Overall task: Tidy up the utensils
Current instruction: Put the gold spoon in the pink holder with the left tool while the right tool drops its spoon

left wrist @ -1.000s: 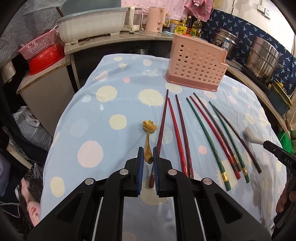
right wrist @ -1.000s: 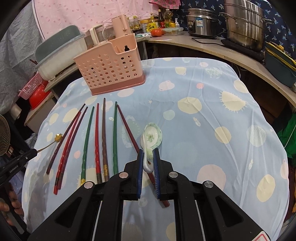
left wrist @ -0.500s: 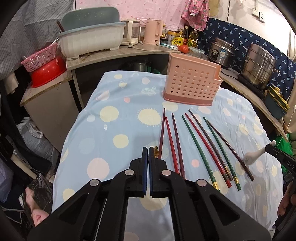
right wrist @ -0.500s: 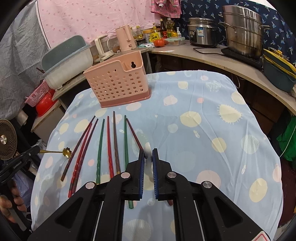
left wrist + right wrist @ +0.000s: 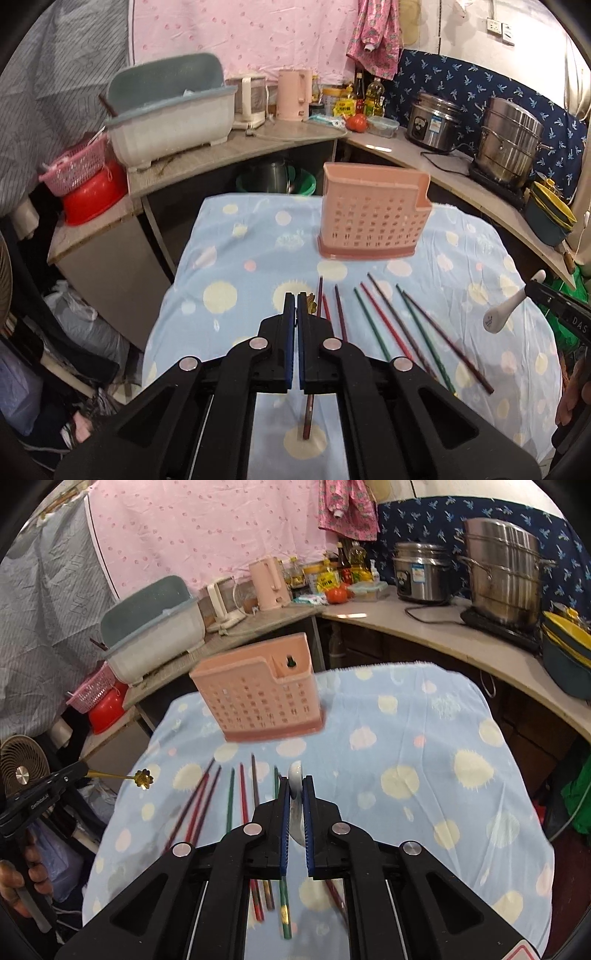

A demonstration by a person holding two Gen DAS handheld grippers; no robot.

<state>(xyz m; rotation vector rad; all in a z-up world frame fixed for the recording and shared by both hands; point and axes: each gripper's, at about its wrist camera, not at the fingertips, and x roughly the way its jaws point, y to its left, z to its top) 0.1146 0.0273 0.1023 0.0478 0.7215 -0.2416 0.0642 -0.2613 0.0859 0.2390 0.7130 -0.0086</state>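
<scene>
Two utensils are lifted: left tool [image 5: 296, 306] clamps the gold spoon [image 5: 142, 777], right tool [image 5: 295, 794] the white ceramic spoon [image 5: 508, 312]; chopsticks [image 5: 384, 325] lie before the empty-looking pink caddy [image 5: 373, 218].

"DAS" on right hand-held gripper [image 5: 565, 321]

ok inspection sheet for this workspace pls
surface: table under a blue spotted cloth
job's things: pink caddy upright at the far end; chopsticks in a row on the cloth
clutter: nothing seen on the table
grippers: left claw shut on a gold spoon; right claw shut on a white spoon; both spoons off the cloth
cables: black cord on the counter
surroundings: counter with pots, kettle, bottles, dish tub
</scene>
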